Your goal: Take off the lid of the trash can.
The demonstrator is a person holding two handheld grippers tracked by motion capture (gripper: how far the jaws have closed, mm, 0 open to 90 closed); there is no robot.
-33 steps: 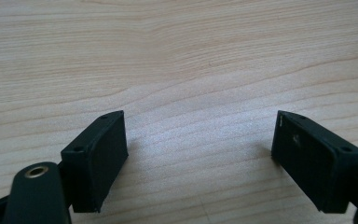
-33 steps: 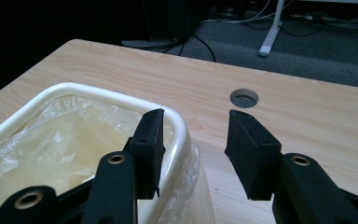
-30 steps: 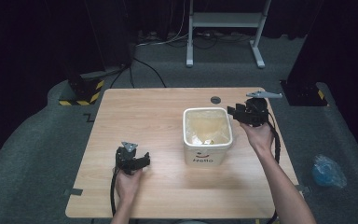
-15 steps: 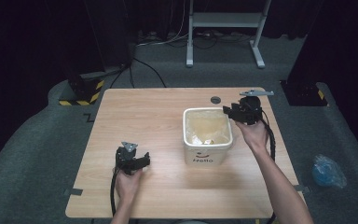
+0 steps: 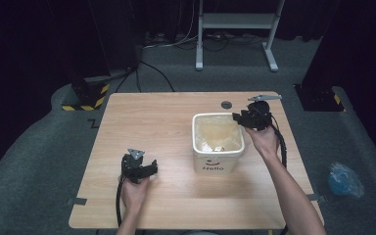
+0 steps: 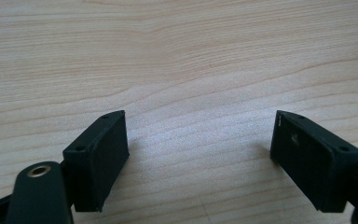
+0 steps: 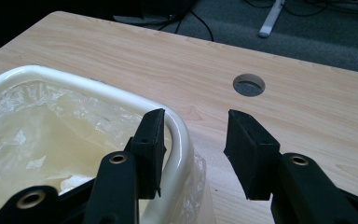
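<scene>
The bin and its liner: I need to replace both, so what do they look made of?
The bin looks like cream moulded plastic: a smooth, slightly glossy rounded rim and a printed "Hello" on its front. The liner seems to be thin clear plastic film, judging by its wrinkles, shine and see-through yellowish tint. Neither can be told for certain by look alone.

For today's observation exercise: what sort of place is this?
Probably a recording studio or lab, not a home: black curtains surround a lone wooden table, cables trail over grey carpet, and a hazard-striped stand base sits nearby.
</scene>
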